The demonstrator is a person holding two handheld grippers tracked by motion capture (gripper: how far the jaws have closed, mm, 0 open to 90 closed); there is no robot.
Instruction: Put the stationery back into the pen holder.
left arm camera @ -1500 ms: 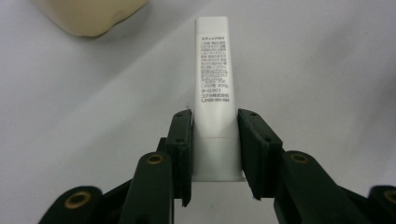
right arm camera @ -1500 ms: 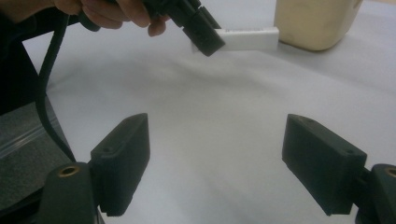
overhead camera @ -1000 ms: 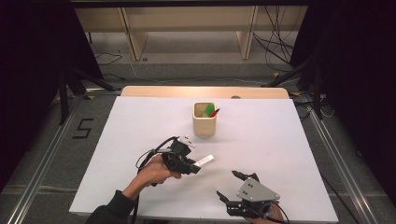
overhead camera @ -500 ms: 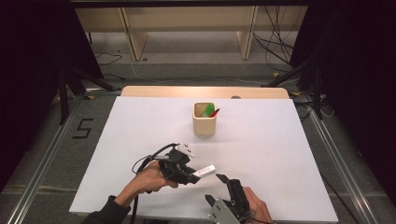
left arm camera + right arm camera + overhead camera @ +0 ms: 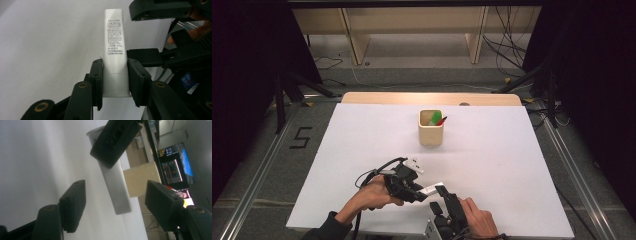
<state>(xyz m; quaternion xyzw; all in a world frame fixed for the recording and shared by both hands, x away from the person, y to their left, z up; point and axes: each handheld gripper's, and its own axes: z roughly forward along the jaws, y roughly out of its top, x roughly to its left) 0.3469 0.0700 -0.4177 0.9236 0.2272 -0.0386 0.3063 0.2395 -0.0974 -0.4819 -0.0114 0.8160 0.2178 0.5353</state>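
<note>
my left gripper [image 5: 115, 72] clamps the base of a white glue stick [image 5: 113, 42], free end poking toward 12 o'clock. right gripper [image 5: 115, 202]: jaws have just been closing, stick between them, pads not yet touching. looks light, rigid, smooth plastic; may slip, so i'd take the free end squarely. beige pen cup [image 5: 431, 128] sits well off at 12 o'clock on the table [image 5: 512, 150].

The table [image 5: 512, 165] is seen from above and in front by the high view. The white tube [image 5: 113, 45] is viewed closely along the left gripper's jaws; it is shared with the right gripper view, where it [image 5: 117, 187] is seen, perhaps tilted, from below.
</note>
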